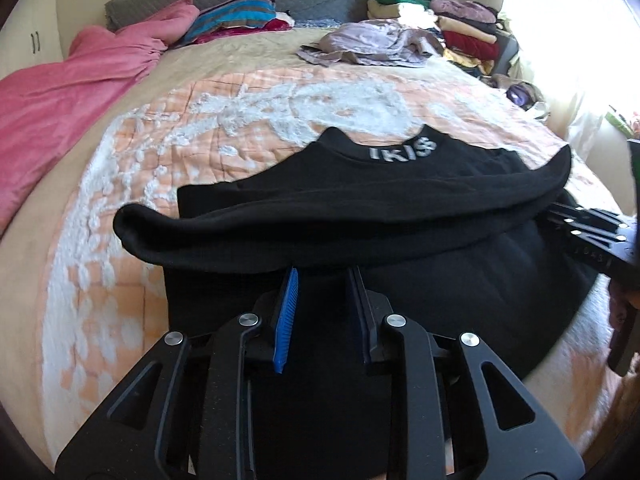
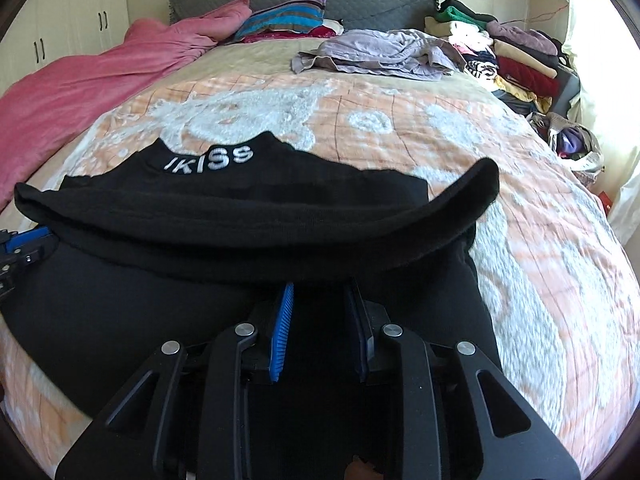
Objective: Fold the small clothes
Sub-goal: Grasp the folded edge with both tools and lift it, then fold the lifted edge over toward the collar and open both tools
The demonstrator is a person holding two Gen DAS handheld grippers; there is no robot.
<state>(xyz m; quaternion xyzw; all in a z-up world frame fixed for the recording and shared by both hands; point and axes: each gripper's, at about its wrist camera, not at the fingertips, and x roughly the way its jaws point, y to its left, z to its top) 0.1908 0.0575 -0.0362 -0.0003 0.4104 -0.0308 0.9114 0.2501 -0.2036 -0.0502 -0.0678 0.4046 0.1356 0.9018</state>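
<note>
White letters reading "IKISS" stand on the neckband of the black garment [image 2: 248,216].

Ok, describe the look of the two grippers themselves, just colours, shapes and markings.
Both match. The left gripper and right gripper have matte black linkage arms with triangular cut-outs and round silver pivot bolts. Each has two flat, narrow fingers: one has a bright blue ribbed pad, the other looks dark navy. No cables or sleeves show.

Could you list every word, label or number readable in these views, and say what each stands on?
"IKISS": white letters on the collar of the black garment, clearest in the right wrist view.
Faint marks on the right gripper's body, seen from the left wrist view: too blurred to read.
</note>
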